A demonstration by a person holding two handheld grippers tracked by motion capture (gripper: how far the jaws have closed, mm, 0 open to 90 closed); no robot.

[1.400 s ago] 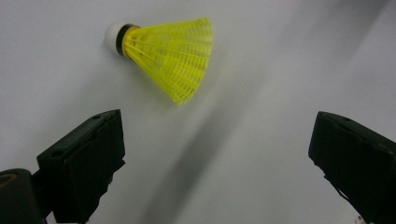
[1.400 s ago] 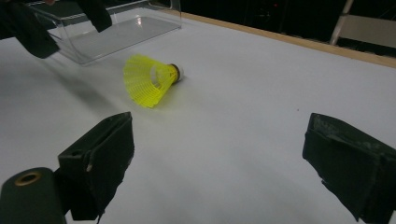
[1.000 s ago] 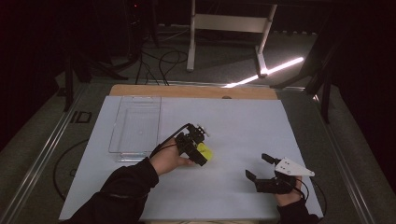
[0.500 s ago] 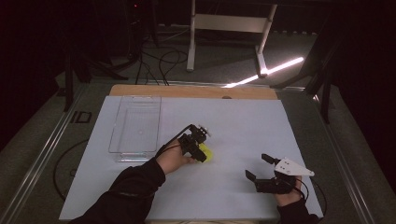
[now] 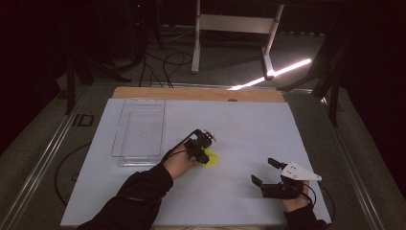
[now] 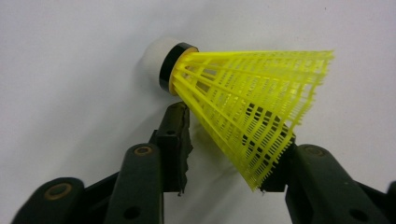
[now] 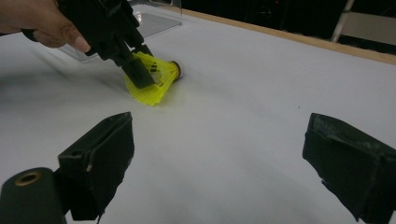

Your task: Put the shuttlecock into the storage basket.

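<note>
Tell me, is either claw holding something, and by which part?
The left claw has just been closing around the yellow shuttlecock at its skirt; a firm grip cannot be told.

A shuttlecock (image 5: 210, 157) is laid on its side on the counter (image 5: 249, 129), near the middle and slightly toward the person's side. A tray (image 5: 140, 129) is set on the counter to the left of the shuttlecock and a little farther back, well apart from it. The left hand-held gripper (image 5: 205, 147) is placed over the shuttlecock, with the skirt between its jaws, as is seen in the left gripper view (image 6: 224, 154). The right hand-held gripper (image 5: 266, 171) is found at the near right of the counter, right of the shuttlecock and closer to the person, well apart from it.
</note>
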